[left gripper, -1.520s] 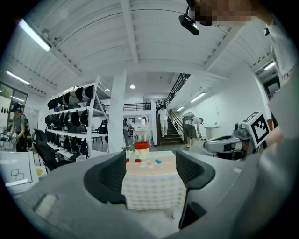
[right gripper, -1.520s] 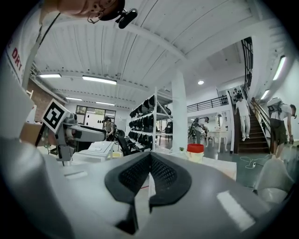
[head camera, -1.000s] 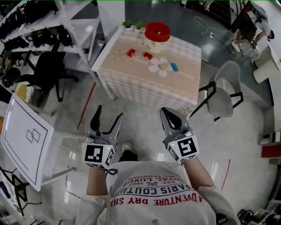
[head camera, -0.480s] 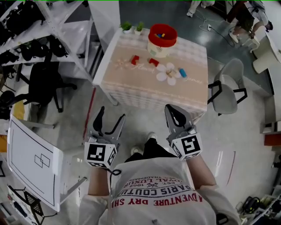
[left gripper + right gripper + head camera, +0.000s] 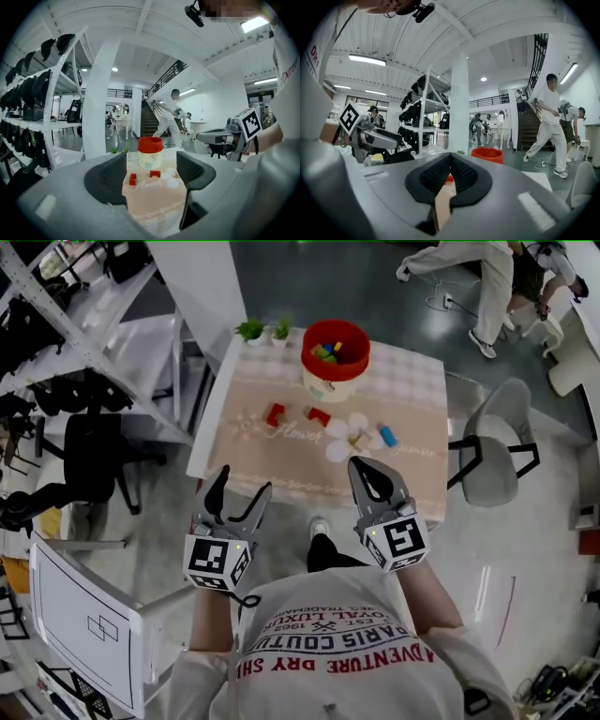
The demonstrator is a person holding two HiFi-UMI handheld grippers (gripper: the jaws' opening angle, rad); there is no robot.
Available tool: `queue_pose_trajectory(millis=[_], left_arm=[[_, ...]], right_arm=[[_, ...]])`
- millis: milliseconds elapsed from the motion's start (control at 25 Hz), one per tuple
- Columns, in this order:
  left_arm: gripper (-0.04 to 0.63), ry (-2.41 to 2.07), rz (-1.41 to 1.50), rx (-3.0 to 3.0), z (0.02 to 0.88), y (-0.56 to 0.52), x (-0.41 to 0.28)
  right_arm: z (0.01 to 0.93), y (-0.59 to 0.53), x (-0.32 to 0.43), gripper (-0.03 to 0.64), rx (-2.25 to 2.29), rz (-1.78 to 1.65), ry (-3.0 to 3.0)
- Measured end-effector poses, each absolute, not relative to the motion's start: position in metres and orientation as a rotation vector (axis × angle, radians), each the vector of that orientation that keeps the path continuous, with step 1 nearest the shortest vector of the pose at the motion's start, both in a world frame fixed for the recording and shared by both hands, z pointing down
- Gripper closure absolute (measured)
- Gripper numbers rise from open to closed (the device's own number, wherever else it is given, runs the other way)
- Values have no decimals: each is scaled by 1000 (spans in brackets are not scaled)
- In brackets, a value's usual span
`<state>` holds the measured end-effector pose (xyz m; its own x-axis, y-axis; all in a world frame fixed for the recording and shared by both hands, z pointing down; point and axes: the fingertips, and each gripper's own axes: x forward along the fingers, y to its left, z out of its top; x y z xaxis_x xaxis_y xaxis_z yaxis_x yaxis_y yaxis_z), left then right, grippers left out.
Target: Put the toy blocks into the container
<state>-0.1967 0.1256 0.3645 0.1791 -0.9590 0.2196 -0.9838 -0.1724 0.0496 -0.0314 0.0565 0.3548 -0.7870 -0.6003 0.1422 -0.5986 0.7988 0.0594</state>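
Left gripper (image 5: 241,482) at the near edge of the table (image 5: 281,470), jaws wide apart and empty, right gripper (image 5: 359,465) beside it, jaws pressed together on nothing, red blocks (image 5: 275,415) and blue block (image 5: 387,436) mid-table, red-rimmed container (image 5: 335,351) holding blocks at the far edge

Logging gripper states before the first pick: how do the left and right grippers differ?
The left gripper has its jaws wide apart; the right gripper has them closed together. Between the left jaws the table, red blocks and container show; between the right, only a sliver. Both hold nothing and point toward the table.
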Motion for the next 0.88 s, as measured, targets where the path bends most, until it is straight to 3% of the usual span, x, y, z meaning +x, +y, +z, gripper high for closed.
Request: queue_pose_trajectory(millis=[280,880], left_arm=[[262,-1798,253,2287,390,22,-190],[262,-1607,573,1983,566,-60,-226]], right_arm=[[368,-40,-25,617,962,20,-2788],[446,-112,-46,617,901,120,-2719]])
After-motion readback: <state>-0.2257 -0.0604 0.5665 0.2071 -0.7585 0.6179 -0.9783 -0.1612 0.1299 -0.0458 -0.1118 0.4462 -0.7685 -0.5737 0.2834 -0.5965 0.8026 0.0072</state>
